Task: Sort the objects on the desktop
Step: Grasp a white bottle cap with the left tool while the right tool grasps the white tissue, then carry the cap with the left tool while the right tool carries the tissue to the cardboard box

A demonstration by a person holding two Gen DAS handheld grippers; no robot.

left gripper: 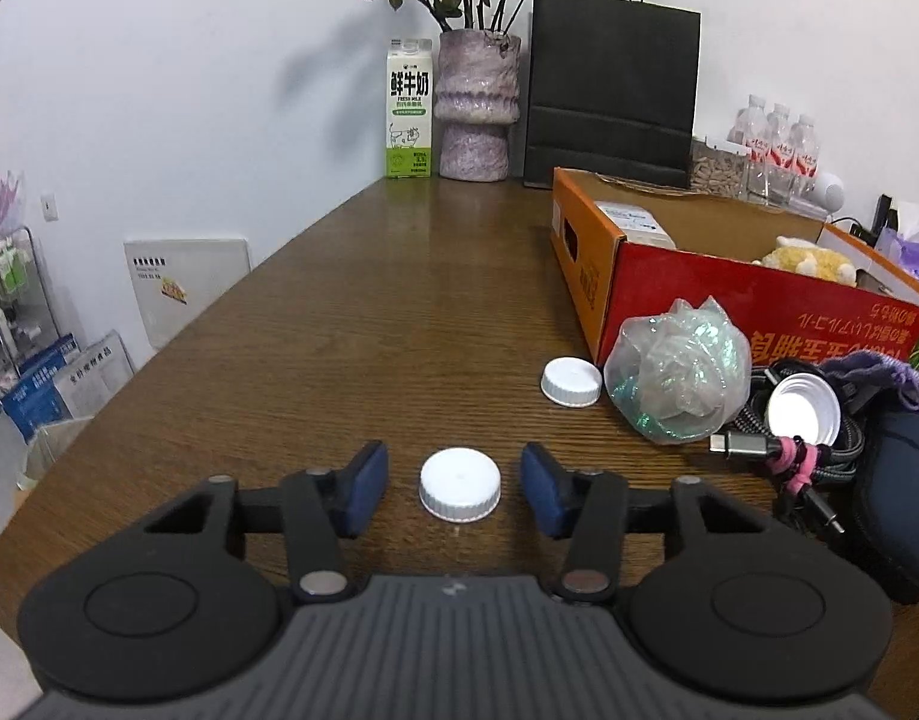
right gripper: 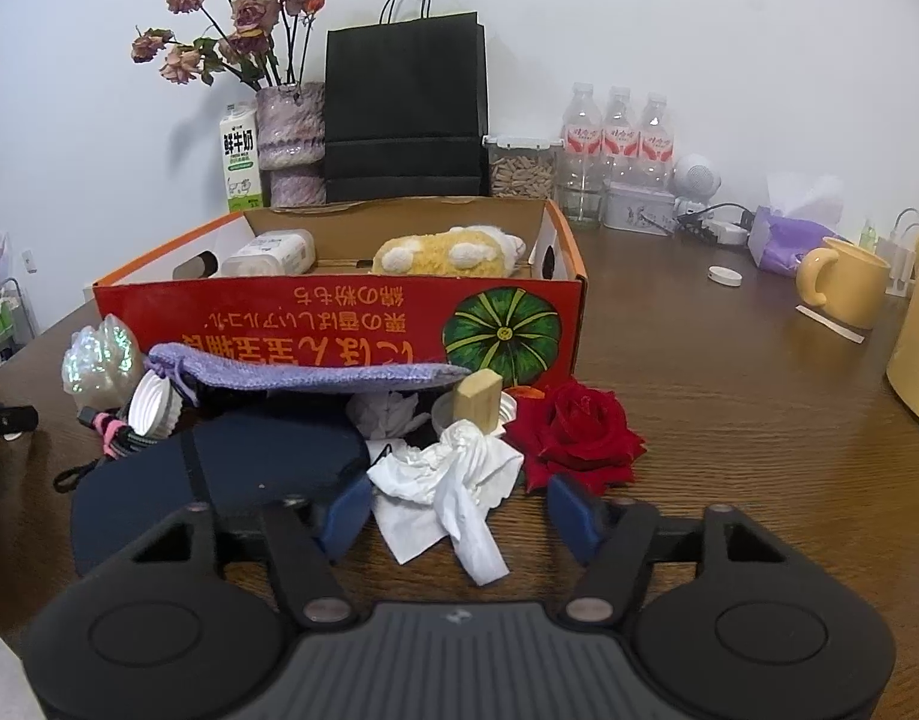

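Note:
My left gripper (left gripper: 455, 483) is open, with a white bottle cap (left gripper: 459, 484) lying on the table between its blue fingers, not touched. A second white cap (left gripper: 570, 381) lies further off beside a crumpled iridescent wrapper (left gripper: 678, 375). My right gripper (right gripper: 459, 510) is open around a crumpled white tissue (right gripper: 453, 489). Behind the tissue are a wooden block (right gripper: 478, 399), a red rose (right gripper: 576, 435), a dark blue pouch (right gripper: 231, 471) and a purple drawstring bag (right gripper: 315, 375). The red cardboard box (right gripper: 339, 315) holds a yellow plush toy (right gripper: 447, 255) and a white bottle (right gripper: 270, 252).
At the back stand a milk carton (left gripper: 408, 111), a vase of dried roses (left gripper: 477, 114), a black paper bag (left gripper: 612, 96) and water bottles (right gripper: 615, 138). A yellow mug (right gripper: 843, 282) and a tissue pack (right gripper: 789, 237) are at the right. A cable (left gripper: 777, 444) lies by an upturned cap (left gripper: 801, 408).

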